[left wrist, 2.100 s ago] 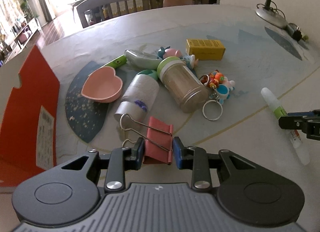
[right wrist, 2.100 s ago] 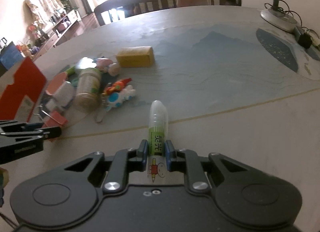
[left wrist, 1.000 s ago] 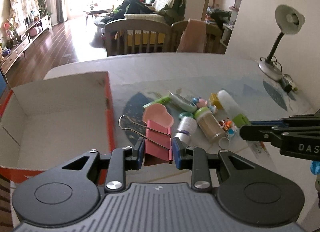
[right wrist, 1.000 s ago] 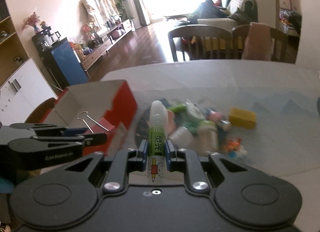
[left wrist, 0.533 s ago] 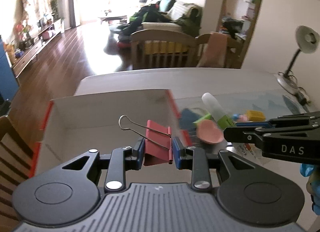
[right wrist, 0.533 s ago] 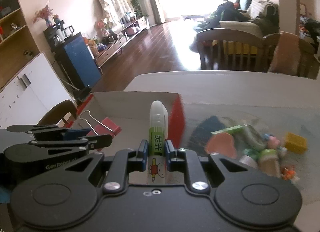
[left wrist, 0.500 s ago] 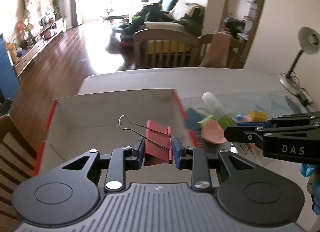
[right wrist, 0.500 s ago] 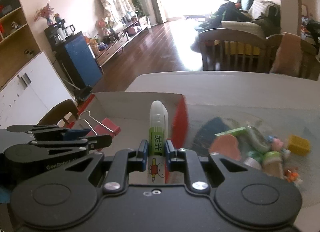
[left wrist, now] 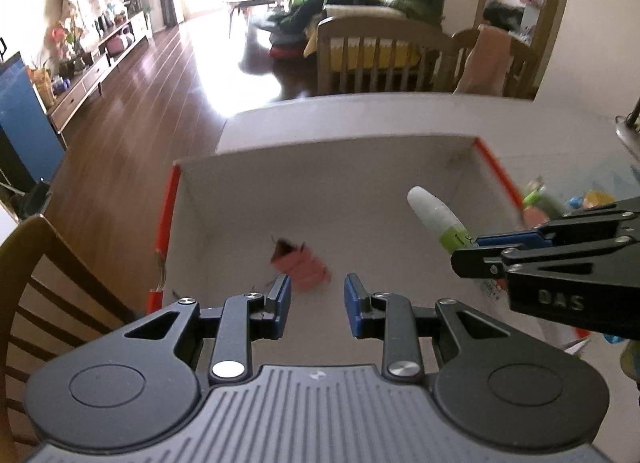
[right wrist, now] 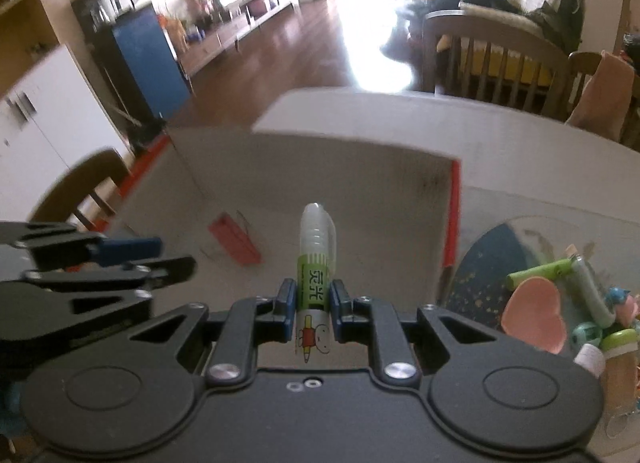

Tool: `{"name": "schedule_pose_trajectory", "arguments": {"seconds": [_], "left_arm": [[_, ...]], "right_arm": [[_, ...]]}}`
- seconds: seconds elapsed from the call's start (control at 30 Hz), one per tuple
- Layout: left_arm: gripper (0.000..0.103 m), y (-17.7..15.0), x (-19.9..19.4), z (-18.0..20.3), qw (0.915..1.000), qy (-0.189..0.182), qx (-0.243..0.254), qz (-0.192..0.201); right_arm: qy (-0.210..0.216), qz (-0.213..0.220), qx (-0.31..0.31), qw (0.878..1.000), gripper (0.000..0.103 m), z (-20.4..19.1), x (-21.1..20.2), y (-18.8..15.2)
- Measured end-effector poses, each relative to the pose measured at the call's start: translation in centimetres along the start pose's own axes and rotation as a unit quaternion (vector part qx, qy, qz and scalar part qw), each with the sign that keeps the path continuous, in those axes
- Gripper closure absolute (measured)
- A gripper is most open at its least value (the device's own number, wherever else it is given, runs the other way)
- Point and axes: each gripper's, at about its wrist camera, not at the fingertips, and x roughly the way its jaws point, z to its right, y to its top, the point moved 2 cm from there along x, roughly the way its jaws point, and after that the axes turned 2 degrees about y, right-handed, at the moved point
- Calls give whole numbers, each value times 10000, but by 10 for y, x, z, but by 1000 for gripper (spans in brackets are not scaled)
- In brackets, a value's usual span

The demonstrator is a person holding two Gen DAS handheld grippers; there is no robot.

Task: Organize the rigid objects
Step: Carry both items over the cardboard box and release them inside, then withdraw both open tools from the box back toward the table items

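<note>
A sunlit living room with a wooden floor lies behind a pale table (left wrist: pixel 360 111), on which an open cardboard box (left wrist: pixel 496 171) with red outer walls is set. At the left of the scene, the left gripper (left wrist: pixel 316 299) is seen spread apart with nothing between its pads; half a second ago the pink binder clip (left wrist: pixel 302 265) was pinched there, and now it is blurred just beyond the fingertips, over the box floor, so it has been released. Whether it has already landed cannot be told. One item is thereby judged sorted. Further right, the right gripper (right wrist: pixel 313 305) is pressed tight on the glue bottle (right wrist: pixel 316 259), whose capped tip points over the box interior; dropping it in is judged the next step. Nothing besides the clip is seen in the box. At the far right, outside the box, a pink heart-shaped dish (right wrist: pixel 534 313) and other small items remain piled on the table, yet to be sorted.
</note>
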Motion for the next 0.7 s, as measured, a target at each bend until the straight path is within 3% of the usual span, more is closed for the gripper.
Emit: {"name": "schedule_pose_trajectory", "arguments": {"seconds": [0.27,0.7], "left_arm": [[75,-14,17,-13,9996,-128,-73,-235],[75,-21,18,-10,9992,-270,-111,-286]], "right_arm": [[-295,-461,-158,9984,85,-9,38,-9],[168,-328,-107,9993,64,-7,1,-13]]}}
